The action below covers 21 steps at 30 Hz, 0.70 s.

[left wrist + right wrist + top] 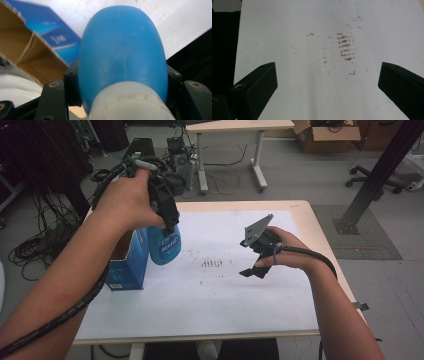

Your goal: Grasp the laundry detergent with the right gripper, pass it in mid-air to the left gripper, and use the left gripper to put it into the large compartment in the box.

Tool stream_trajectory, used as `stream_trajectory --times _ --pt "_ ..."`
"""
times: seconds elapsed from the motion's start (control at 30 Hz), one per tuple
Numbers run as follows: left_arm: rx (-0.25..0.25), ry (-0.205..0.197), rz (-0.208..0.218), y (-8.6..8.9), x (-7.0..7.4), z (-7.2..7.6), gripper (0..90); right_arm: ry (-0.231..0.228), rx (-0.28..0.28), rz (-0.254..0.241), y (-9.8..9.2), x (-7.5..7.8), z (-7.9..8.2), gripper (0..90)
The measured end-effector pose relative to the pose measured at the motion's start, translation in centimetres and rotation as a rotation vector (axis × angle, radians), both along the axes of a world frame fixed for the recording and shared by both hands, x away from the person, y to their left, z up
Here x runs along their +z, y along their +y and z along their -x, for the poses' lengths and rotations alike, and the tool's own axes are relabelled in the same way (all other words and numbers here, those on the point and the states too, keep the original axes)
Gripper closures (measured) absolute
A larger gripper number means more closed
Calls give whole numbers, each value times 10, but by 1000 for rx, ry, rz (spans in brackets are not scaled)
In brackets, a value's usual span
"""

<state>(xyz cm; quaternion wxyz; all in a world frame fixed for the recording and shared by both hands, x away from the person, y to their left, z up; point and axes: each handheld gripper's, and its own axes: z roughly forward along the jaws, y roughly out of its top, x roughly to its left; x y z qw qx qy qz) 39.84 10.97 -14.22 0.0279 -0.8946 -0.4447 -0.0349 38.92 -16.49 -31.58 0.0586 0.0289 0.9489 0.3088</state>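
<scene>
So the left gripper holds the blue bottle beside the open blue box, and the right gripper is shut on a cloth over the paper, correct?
Not quite. The right gripper is open and holds nothing, as the right gripper view shows. The rest stands: the left gripper holds the blue bottle beside the open blue box.

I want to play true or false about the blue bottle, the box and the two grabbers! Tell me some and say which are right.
1. The left gripper is clamped on the blue bottle. True.
2. The bottle lies flat on the white sheet. False: it hangs upright from the gripper, beside the box.
3. The right gripper holds a cup. False: its jaws stand wide apart with nothing between them.
4. The blue box is open at the top. True.
5. Brown smudges mark the sheet between the two grippers. True.
</scene>
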Motion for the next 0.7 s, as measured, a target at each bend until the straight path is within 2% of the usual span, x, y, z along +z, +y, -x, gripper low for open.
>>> stream_trajectory --times 0.07,0.23,0.3,0.4,0.53,0.7 --pt "60 7 23 9 5 -3 376 7 -7 10 -2 0 -2 24" --pt "149 0 45 24 12 -6 376 8 -20 54 -4 4 -5 24" --pt "167 0 35 28 14 -7 376 4 -24 67 -4 5 -6 24" --pt "199 -6 44 34 18 -8 376 3 -27 78 -6 7 -7 25" --pt "267 7 59 41 24 -10 376 -3 -33 73 -7 8 -9 25" --pt "324 -29 70 48 33 -11 376 0 -42 85 -7 7 -10 25"
